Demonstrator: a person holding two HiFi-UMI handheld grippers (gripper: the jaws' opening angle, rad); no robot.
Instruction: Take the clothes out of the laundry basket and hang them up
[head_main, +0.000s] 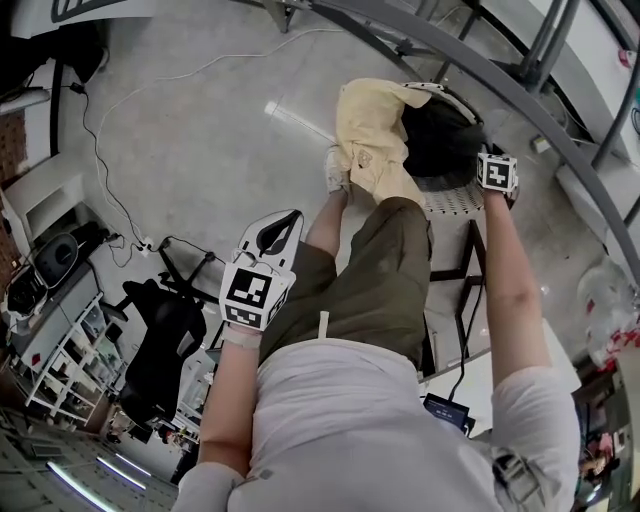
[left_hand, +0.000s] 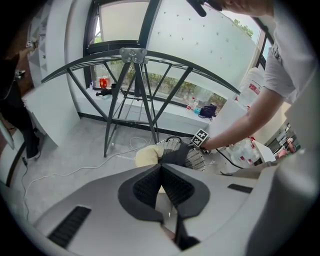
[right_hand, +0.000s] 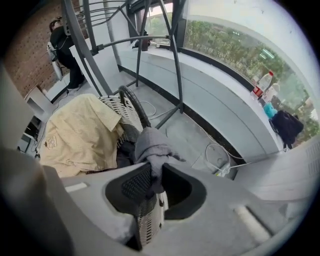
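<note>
A white mesh laundry basket (head_main: 450, 200) stands in front of my knees. A pale yellow shirt (head_main: 375, 130) hangs over its near rim, and dark clothes (head_main: 440, 135) fill the inside. My right gripper (head_main: 490, 160) reaches over the basket's right side. In the right gripper view it (right_hand: 152, 175) is shut on a fold of a grey garment (right_hand: 152, 145) that rises from the basket (right_hand: 120, 107), beside the yellow shirt (right_hand: 80, 135). My left gripper (head_main: 283, 222) is by my left thigh, away from the basket, and its jaws (left_hand: 161, 167) are shut with nothing between them.
The grey tube drying rack (head_main: 480, 60) arches over and behind the basket, with its legs (right_hand: 175, 50) close by. A white cable (head_main: 150, 90) runs across the floor. A black office chair (head_main: 165, 340) and shelves are at the left. Bottles and a dark bag (right_hand: 287, 125) line the window sill.
</note>
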